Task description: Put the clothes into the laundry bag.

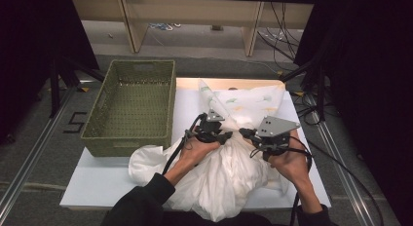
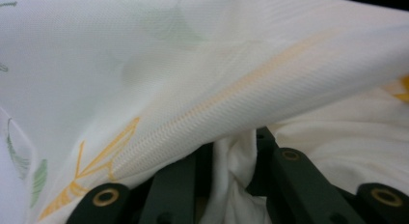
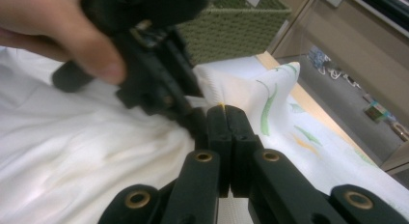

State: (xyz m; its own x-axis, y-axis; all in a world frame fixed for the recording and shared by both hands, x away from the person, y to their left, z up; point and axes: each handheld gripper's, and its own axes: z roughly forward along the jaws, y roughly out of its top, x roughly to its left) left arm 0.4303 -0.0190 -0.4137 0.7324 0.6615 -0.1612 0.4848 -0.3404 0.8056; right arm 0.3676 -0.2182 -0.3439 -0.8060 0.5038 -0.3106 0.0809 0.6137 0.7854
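Green woven basket (image 1: pixel 131 106) walls off the table's left, bunched white printed cloth (image 1: pixel 229 167) crowds the middle, and bare white tabletop (image 1: pixel 100 184) stays passable front-left.

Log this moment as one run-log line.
left gripper: closed on white cloth | right gripper: shut on cloth edge | green basket: left of cloth, nothing seen inside | stage: cloth pinched at both grippers
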